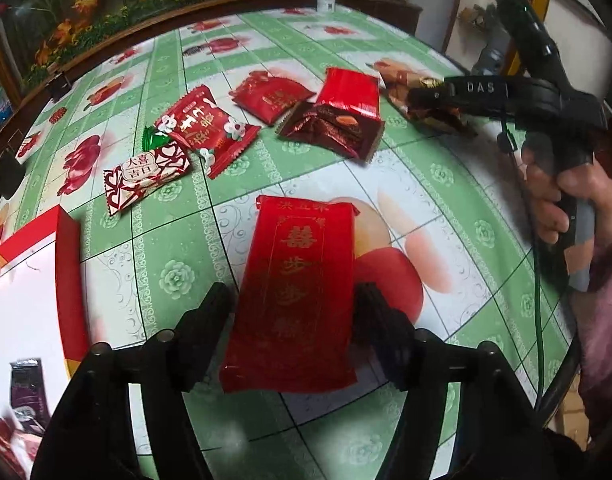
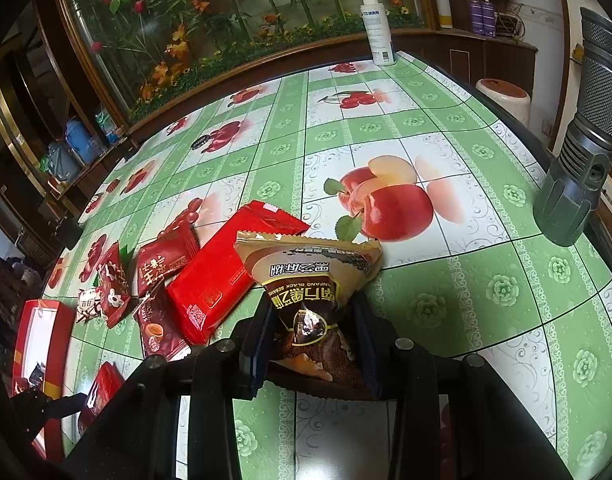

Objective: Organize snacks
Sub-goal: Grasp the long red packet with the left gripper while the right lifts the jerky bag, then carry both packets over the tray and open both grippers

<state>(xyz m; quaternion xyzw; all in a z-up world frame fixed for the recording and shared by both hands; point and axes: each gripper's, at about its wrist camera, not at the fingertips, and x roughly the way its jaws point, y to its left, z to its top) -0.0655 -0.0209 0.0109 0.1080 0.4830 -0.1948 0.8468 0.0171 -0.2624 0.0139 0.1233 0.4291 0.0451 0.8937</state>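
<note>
Left gripper (image 1: 292, 316): jaws clamped on long red packet (image 1: 294, 288), packet pointing to 12 o'clock over the tablecloth (image 1: 446, 184); right gripper (image 2: 312, 332): jaws pinching brown sesame pouch (image 2: 310, 280); loose red snacks (image 1: 210, 128) at 11 o'clock; red box (image 1: 66, 264) at 9 o'clock.

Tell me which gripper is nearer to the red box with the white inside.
Left. The left gripper, shut on a long red packet, sits just beside the red box. The right gripper, shut on a black sesame packet, is farther away, beyond the scattered snacks.
</note>
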